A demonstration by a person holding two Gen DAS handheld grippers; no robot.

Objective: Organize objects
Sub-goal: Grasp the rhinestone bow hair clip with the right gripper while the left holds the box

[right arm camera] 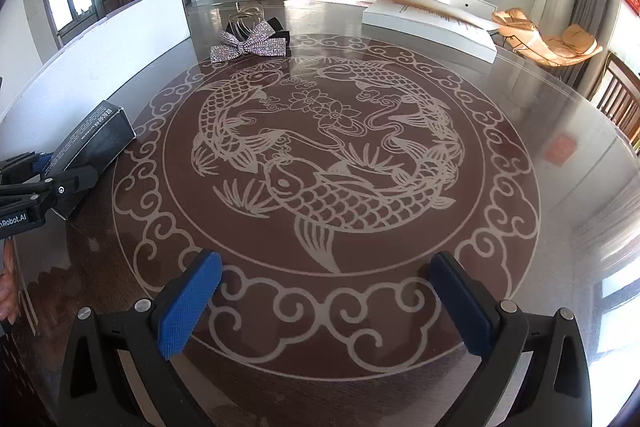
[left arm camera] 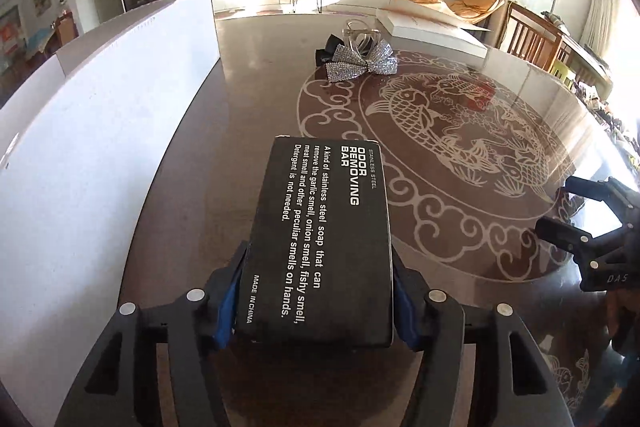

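Observation:
A black carton (left arm camera: 320, 239) printed "odor removing bar" sits between the blue pads of my left gripper (left arm camera: 318, 287), which press on its two long sides. In the right wrist view the same carton (right arm camera: 96, 135) is tilted, its far end over the table by the white box, with the left gripper (right arm camera: 60, 169) shut on its near end. My right gripper (right arm camera: 326, 267) hovers open over the table's patterned rim with nothing between its fingers; it also shows at the right edge of the left wrist view (left arm camera: 576, 223).
A long white box (left arm camera: 100, 147) stands along the table's left side. A sparkly silver bow (left arm camera: 360, 63), a black bow and a clear ring lie at the far side. A flat white box (right arm camera: 428, 23) lies at the back right. The round table (right arm camera: 520, 131) bears a fish pattern.

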